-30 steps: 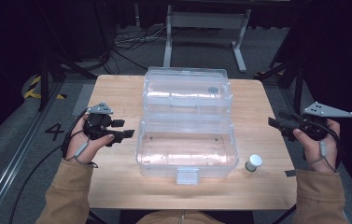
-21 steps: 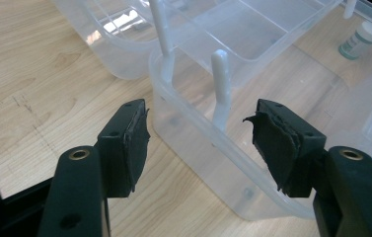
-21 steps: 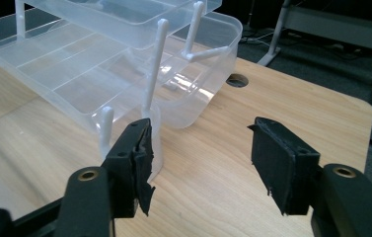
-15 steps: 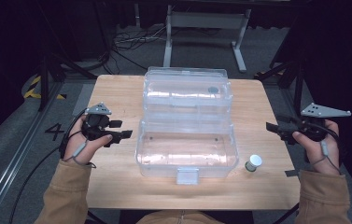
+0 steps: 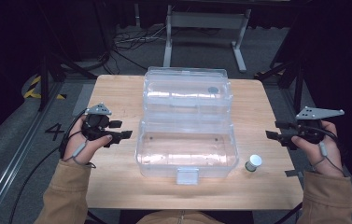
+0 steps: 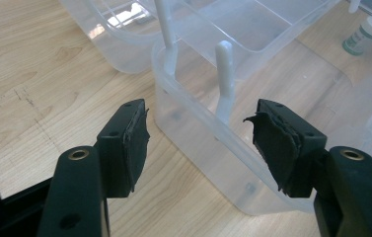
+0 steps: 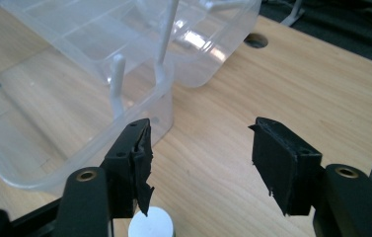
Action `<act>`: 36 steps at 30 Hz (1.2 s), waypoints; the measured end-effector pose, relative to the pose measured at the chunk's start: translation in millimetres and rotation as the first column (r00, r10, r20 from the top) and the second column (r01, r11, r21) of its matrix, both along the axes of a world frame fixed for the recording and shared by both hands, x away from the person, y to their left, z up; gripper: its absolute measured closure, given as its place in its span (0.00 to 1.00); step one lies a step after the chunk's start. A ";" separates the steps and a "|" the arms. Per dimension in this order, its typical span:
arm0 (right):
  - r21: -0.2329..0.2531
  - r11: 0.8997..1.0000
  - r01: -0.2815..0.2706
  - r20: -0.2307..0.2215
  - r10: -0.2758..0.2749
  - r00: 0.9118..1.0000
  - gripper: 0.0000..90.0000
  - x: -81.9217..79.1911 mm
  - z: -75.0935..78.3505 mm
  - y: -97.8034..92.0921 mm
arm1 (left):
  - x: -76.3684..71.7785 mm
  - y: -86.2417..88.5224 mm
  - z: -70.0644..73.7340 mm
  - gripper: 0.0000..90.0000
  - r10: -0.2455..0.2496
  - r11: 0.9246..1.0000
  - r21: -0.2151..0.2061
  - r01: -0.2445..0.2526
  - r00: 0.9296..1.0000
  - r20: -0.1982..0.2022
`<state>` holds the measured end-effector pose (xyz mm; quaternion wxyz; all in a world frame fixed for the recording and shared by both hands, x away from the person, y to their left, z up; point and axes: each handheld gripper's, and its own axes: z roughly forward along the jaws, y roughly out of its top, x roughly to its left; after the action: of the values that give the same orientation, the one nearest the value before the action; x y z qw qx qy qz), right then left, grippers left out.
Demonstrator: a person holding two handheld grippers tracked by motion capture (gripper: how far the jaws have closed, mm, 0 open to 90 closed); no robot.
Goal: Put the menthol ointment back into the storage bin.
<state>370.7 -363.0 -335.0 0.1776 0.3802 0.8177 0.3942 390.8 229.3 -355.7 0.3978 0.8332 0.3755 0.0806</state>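
A clear plastic storage box (image 5: 186, 149) lies open in the middle of the wooden table (image 5: 117, 88), its two halves one behind the other, with a latch (image 5: 187, 176) at the front edge. A small bottle with a white cap (image 5: 253, 163) stands to the right of the front half. My left gripper (image 5: 121, 130) is held open just left of the box, and in the left gripper view the gripper (image 6: 198, 133) faces the box's end wall (image 6: 193, 148). My right gripper (image 5: 273, 130) is open to the right of the box, above the bottle cap (image 7: 151, 224).
The table has a round cable hole (image 7: 256, 40) near its far right corner. A metal frame (image 5: 206, 21) and cables (image 5: 127, 39) lie on the floor behind the table. Bare wood runs along both sides of the box.
The right gripper has drifted slightly left toward the box. The left gripper has barely moved, and both stay open.
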 end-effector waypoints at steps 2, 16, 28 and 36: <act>-0.012 1.000 -0.010 -0.009 0.010 1.000 0.46 0.2 -0.6 1.6 | -0.1 -0.4 -0.2 0.43 0.003 1.000 -0.003 -0.003 1.000 -0.004; -0.118 0.988 -0.102 -0.119 0.088 0.989 0.46 3.1 -11.5 16.3 | 1.1 -0.8 -2.9 0.43 -0.004 1.000 0.001 0.004 1.000 -0.015; -0.217 0.962 -0.164 -0.205 0.120 0.972 0.45 6.4 -23.8 26.1 | 1.2 -0.8 -3.9 0.43 -0.003 1.000 0.002 0.004 1.000 -0.023; -0.242 0.946 -0.214 -0.243 0.154 0.958 0.45 8.7 -31.8 31.3 | 1.0 -0.9 -4.4 0.42 -0.002 1.000 0.001 0.002 1.000 -0.031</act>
<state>379.4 -331.7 -366.8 0.0969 0.3159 0.9098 0.2512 391.8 228.3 -360.0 0.3914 0.8350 0.3809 0.0675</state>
